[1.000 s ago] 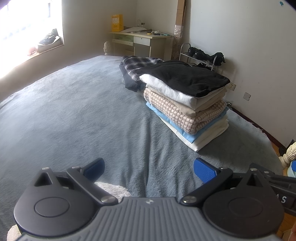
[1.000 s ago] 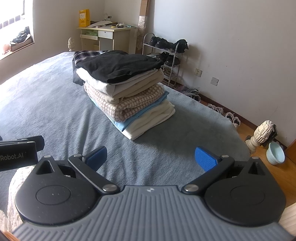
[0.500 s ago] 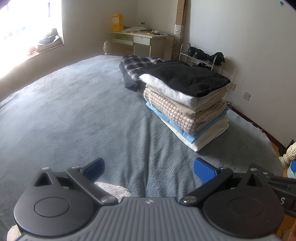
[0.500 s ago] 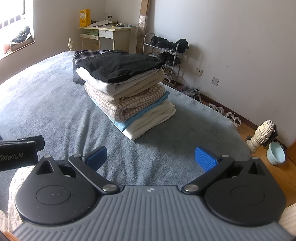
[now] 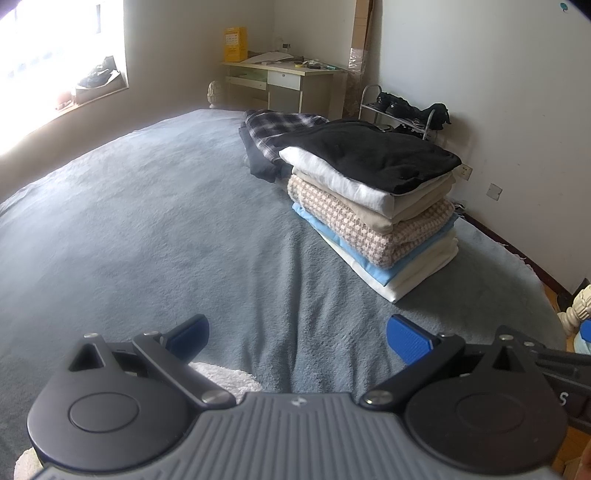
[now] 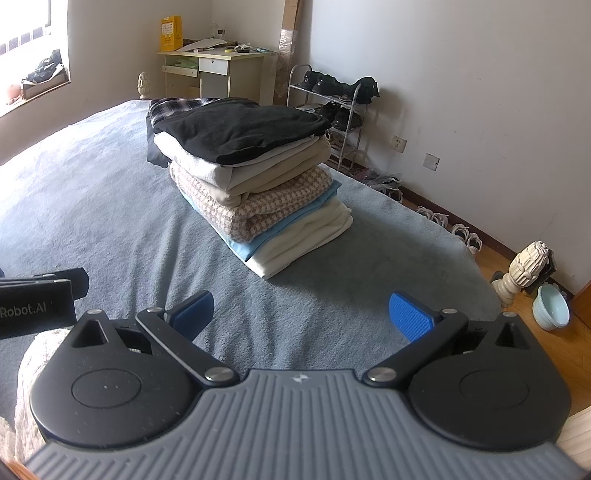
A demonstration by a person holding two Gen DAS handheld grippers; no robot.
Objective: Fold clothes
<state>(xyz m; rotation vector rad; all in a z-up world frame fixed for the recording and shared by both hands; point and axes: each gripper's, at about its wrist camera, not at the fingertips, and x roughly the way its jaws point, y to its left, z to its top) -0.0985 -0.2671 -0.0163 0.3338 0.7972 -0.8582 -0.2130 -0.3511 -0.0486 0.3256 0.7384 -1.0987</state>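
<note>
Clothes first: the only big thing around them is the blue-grey bed cover [image 5: 155, 229], which fills most of both frames. The folded stack [image 6: 258, 192] sits right of centre in the left wrist view and dead centre in the right wrist view. It's a neat pile, with a black garment [image 5: 373, 155] on top, then white and beige layers, a checked knit [image 5: 354, 229], a light blue layer and a cream one at the bottom. Just behind it, touching the back of the stack, is a second, lower pile with a plaid shirt [image 5: 284, 123] on top of something dark.

Upper middle of both frames there's a pale desk [image 6: 218, 74] against the far wall, with a yellow box [image 6: 170, 33] on it. To its right is a metal shoe rack [image 6: 332, 107] holding dark shoes. In the lower right of the right wrist view there's a carved bedpost finial [image 6: 526, 264] with a light blue bowl [image 6: 553, 306] on the wood floor beside it.

A fluffy white garment [image 5: 225, 376] pokes out at the bottom of the frame, under the left gripper [image 5: 297, 332]. I can't tell how much of it there is since the gripper body hides most of it.

Both grippers hover low over the cover. The left one's jaws are spread wide with nothing between the blue pads, and the right gripper [image 6: 301, 310] is the same, wide apart and empty. Both are well short of the stack.
</note>
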